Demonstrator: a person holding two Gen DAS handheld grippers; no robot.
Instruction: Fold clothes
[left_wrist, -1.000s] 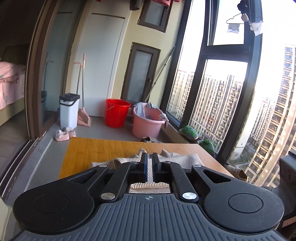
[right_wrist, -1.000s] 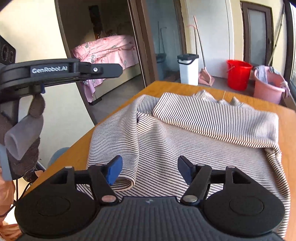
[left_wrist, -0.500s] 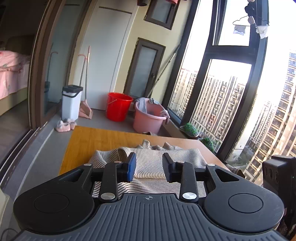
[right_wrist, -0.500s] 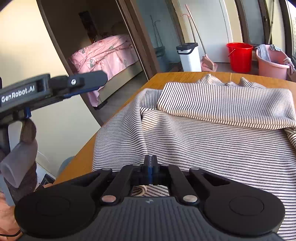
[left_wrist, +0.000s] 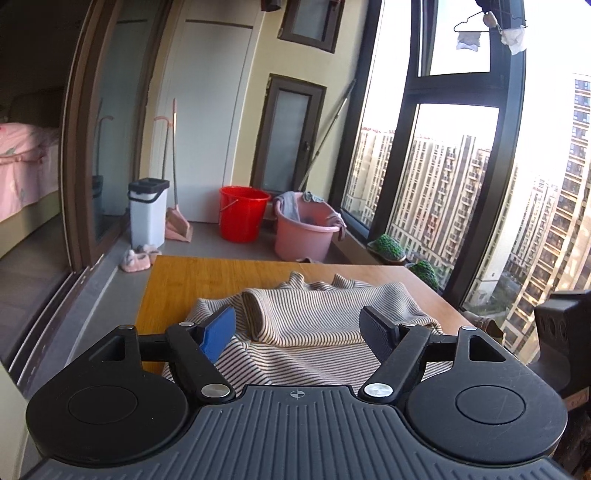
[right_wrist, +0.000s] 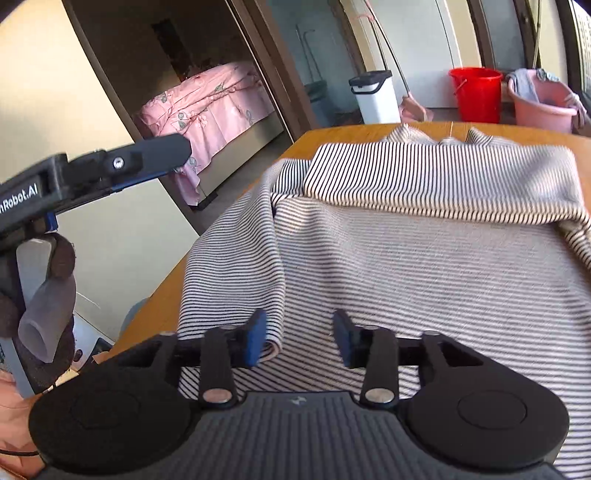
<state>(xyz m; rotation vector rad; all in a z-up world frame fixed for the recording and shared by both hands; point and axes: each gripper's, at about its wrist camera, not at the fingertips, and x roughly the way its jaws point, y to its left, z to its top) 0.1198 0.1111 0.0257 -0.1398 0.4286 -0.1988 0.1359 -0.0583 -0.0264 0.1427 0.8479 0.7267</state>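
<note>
Each camera sits just behind its own hand-held gripper and looks forward along the fingers, tilted down at the tabletop (left_wrist: 192, 280). The left view faces along the tabletop toward the window (left_wrist: 447, 192), low and close over the striped top (left_wrist: 317, 325). The right view looks across the same top (right_wrist: 406, 266) from close above, toward a doorway with a bed (right_wrist: 207, 107). Both share the top, the tabletop, the red bucket (left_wrist: 242, 212) and the pink tub (left_wrist: 304, 232); the right view also catches the left hand-held gripper (right_wrist: 110, 166) at its left edge.

Wooden table (left_wrist: 207, 280) carries 1 striped top (right_wrist: 424, 258), sleeve folded across it
</note>
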